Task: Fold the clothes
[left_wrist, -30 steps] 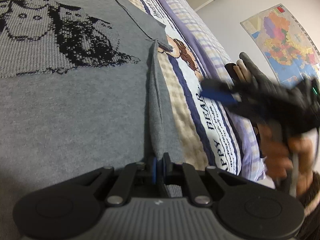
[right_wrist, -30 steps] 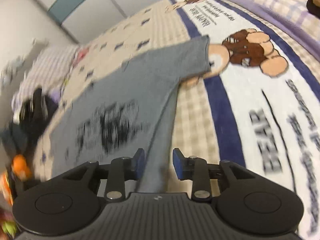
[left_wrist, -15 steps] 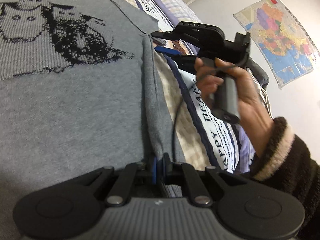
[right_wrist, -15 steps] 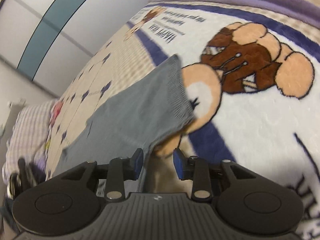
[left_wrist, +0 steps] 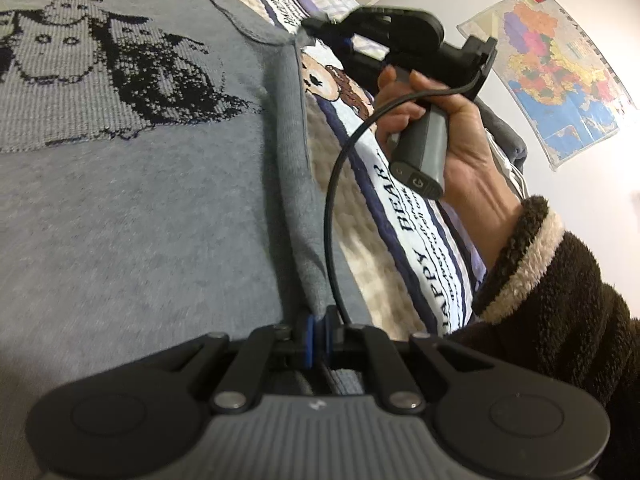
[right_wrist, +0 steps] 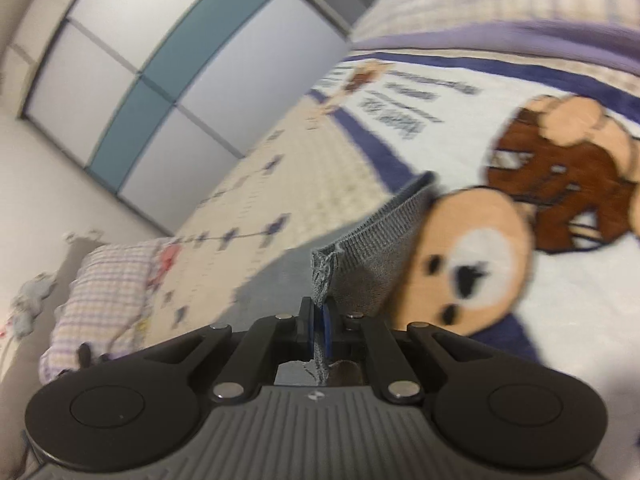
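Note:
A grey knitted sweater (left_wrist: 120,208) with a black animal pattern lies flat on the bed. My left gripper (left_wrist: 318,330) is shut on the sweater's near right edge, the fabric pinched between its blue pads. Farther up that edge, a hand holds my right gripper (left_wrist: 316,30) at the sleeve end. In the right wrist view my right gripper (right_wrist: 319,322) is shut on the sleeve cuff (right_wrist: 384,236), whose ribbed end bunches up just beyond the pads.
The bed is covered by a blanket (left_wrist: 404,208) with bear pictures and "HAPPY BEAR" lettering. A black cable (left_wrist: 332,208) hangs from the right gripper's handle. A map (left_wrist: 556,72) hangs on the wall. A checked pillow (right_wrist: 116,292) lies near a wardrobe (right_wrist: 168,60).
My right gripper moved up along the sweater's edge to the sleeve cuff and its jaws shut on it. My left gripper kept its hold and stayed in place.

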A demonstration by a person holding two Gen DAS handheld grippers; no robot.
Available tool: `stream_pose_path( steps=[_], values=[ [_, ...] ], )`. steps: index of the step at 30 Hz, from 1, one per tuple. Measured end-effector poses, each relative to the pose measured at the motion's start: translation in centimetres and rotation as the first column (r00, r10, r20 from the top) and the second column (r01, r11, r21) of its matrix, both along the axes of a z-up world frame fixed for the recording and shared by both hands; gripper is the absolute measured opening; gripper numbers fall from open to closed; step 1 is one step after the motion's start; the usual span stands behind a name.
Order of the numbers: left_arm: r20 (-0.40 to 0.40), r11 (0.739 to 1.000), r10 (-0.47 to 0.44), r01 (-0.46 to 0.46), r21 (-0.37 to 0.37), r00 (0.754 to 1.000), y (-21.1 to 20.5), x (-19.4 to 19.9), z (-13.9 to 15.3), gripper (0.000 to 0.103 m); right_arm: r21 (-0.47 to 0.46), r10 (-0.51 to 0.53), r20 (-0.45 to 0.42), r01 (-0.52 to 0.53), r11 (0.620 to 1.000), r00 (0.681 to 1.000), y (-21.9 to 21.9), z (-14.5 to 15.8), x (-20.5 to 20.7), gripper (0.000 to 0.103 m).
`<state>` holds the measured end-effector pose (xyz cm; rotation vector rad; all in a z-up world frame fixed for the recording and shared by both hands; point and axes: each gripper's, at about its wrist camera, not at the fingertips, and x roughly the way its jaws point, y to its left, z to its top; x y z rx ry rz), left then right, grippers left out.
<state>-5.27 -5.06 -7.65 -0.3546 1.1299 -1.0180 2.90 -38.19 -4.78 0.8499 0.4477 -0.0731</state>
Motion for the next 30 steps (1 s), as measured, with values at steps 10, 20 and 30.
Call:
stream_pose_path(
  steps=[10, 20, 30],
  values=[
    [0.01, 1.0, 0.008, -0.008, 0.006, 1.0, 2.1, -1.7, 0.3, 0.005, -0.067, 0.179, 0.071, -0.174, 0.982, 0.981, 4.9, 2.3, 1.8, 0.005],
    [0.027, 0.999, 0.039, -0.039, 0.037, 0.999, 3.5, -2.3, 0.3, 0.006, -0.155, 0.294, 0.036, -0.286, 0.946, 0.955, 9.9, 2.1, 4.0, 0.005],
    [0.075, 0.996, 0.07, -0.074, 0.052, 0.995, 5.7, -0.2, 2.5, 0.051, -0.111, 0.307, -0.091, -0.316, 0.942, 0.947, 8.6, 2.2, 1.8, 0.03]
  ],
)
